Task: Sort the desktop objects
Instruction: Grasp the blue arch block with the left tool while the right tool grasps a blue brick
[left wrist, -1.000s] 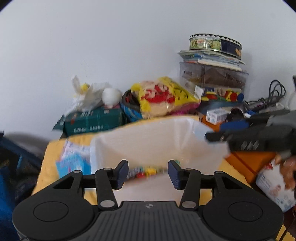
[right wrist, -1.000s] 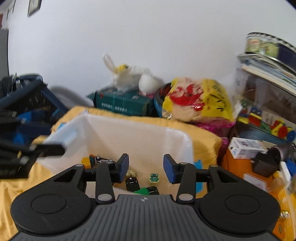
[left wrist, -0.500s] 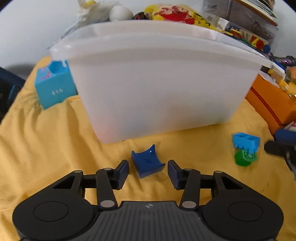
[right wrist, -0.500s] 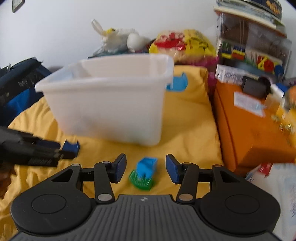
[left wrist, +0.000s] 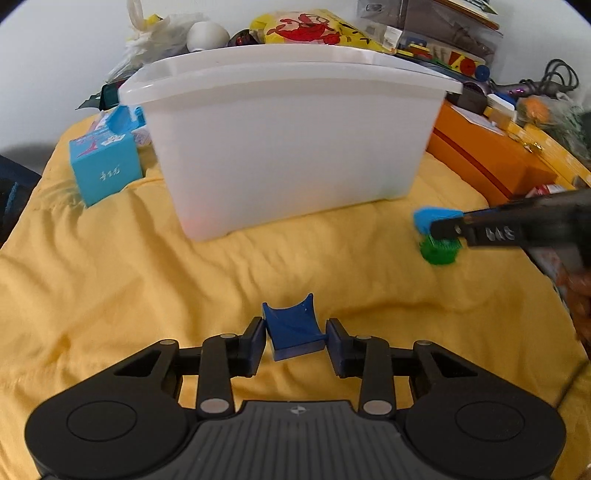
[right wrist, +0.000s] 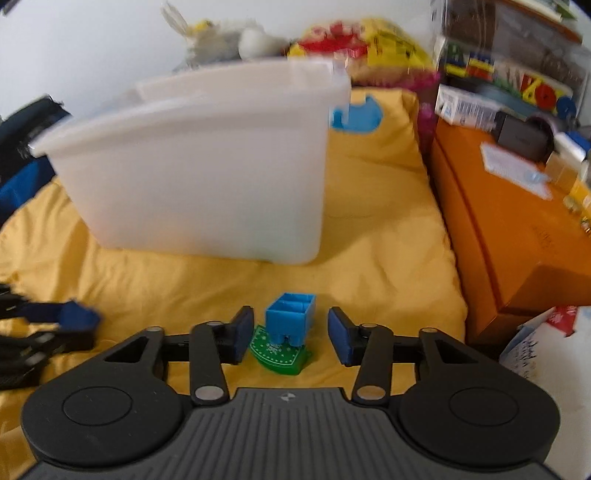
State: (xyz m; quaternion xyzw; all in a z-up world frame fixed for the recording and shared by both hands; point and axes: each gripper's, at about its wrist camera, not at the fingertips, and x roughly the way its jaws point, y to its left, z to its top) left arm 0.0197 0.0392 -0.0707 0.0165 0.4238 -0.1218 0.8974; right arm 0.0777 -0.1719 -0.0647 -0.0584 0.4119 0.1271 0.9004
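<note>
A dark blue curved block (left wrist: pixel 293 328) lies on the yellow cloth (left wrist: pixel 147 288) in front of the white bin (left wrist: pixel 288 147). My left gripper (left wrist: pixel 295 339) is closing on it, and both pads touch its sides. A light blue block (right wrist: pixel 291 317) rests on a green patterned piece (right wrist: pixel 280 354) to the right of the bin (right wrist: pixel 199 166). My right gripper (right wrist: pixel 291 332) is closing around that block, with a small gap still showing at each pad. The left wrist view shows the right gripper's fingers (left wrist: pixel 447 229) at the same light blue block (left wrist: pixel 430 218).
A light blue carton (left wrist: pixel 105 166) stands left of the bin. An orange box (right wrist: pixel 517 221) with small items on top borders the cloth on the right. A yellow snack bag (left wrist: pixel 310 27), plastic bags and stacked boxes crowd the wall behind.
Both grippers have dropped from above the bin to the cloth in front of it. Each now has a block between its fingers, and both pairs of jaws have narrowed.
</note>
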